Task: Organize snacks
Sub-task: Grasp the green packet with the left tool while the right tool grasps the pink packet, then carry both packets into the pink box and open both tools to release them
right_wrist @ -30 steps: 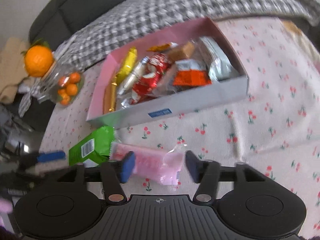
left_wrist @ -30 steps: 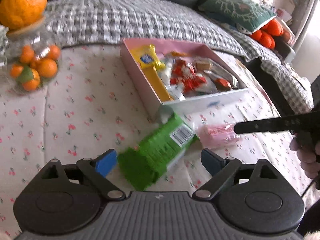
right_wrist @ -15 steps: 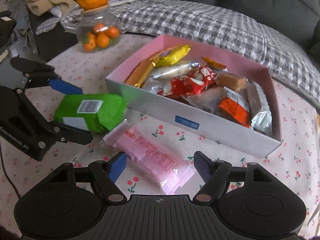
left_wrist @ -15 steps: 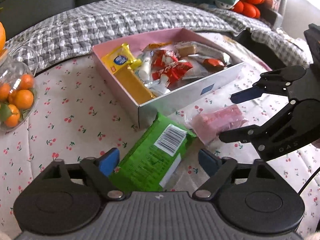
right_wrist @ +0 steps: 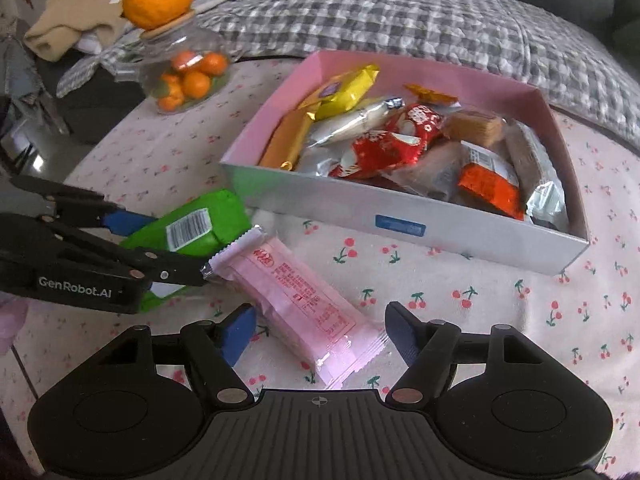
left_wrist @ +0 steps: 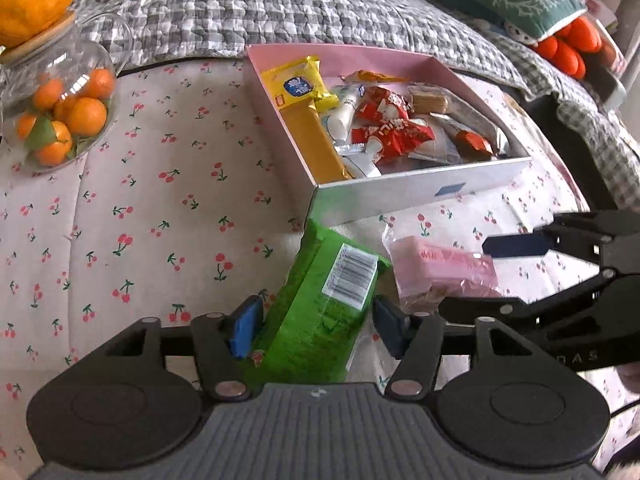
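A pink box (left_wrist: 420,194) (right_wrist: 400,216) holds several wrapped snacks. In front of it lie a green packet (left_wrist: 320,304) (right_wrist: 192,228) and a pink packet (left_wrist: 444,268) (right_wrist: 296,300) on the cherry-print cloth. My left gripper (left_wrist: 316,328) straddles the green packet, jaws narrowed close to its sides, with small gaps still showing. My right gripper (right_wrist: 320,330) is open, its fingers on either side of the pink packet's near end, not touching it. Each gripper shows in the other's view.
A glass jar of small oranges (left_wrist: 60,116) (right_wrist: 188,76) with a big orange on its lid stands at the left. A grey checked blanket (left_wrist: 240,12) and cushions lie behind the box.
My left gripper has narrowed around the green packet and moved in on it. My right gripper has come lower around the pink packet.
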Demonstrator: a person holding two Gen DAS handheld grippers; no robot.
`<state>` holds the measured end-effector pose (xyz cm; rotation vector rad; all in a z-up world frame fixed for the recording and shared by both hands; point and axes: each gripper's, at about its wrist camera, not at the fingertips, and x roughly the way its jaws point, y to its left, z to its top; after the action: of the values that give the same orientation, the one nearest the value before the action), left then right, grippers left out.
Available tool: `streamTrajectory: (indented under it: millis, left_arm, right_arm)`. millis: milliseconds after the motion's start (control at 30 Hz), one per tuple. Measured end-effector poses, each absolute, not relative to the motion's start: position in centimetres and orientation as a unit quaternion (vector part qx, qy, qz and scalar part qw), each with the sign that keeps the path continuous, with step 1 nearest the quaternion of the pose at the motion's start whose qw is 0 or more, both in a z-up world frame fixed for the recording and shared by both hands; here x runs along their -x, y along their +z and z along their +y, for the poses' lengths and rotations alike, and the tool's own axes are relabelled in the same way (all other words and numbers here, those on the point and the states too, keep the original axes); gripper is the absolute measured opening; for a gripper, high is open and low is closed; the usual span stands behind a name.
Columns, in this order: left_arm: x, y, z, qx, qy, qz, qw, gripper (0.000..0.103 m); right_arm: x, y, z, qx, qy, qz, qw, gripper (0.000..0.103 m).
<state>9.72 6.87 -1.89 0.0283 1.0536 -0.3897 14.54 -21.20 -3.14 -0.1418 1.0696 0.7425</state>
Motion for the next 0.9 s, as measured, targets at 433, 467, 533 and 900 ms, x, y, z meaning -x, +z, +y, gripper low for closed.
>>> streamTrajectory:
  millis: [433,467,533,900]
  left_arm:
    - [-9.4,-2.6,5.9,-0.042,-0.176,0.504,0.845,0.044]
    - [-9.4,-2.6,6.0,-0.040,-0.175,0.504,0.845,0.043]
    - [-9.2,-2.5,6.1,-0.037,-0.171,0.504,0.846,0.042]
    - [-8.0,-1.6,6.1,-0.009,-0.170,0.499,0.850,0.042]
  right_arm:
    - [-12.7,-4.0,-19.2,0.119,0.368,0.439,0.811,0.051]
    - [-12.7,-3.8,-19.1,0.114,0.370,0.442,0.809,0.040]
    - [-12.5,-3.6,-18.8,0.114,0.367,0.446,0.808,0.032]
    - [-13.0,-2.7,-20.0,0.044,0.336,0.491,0.802,0.032]
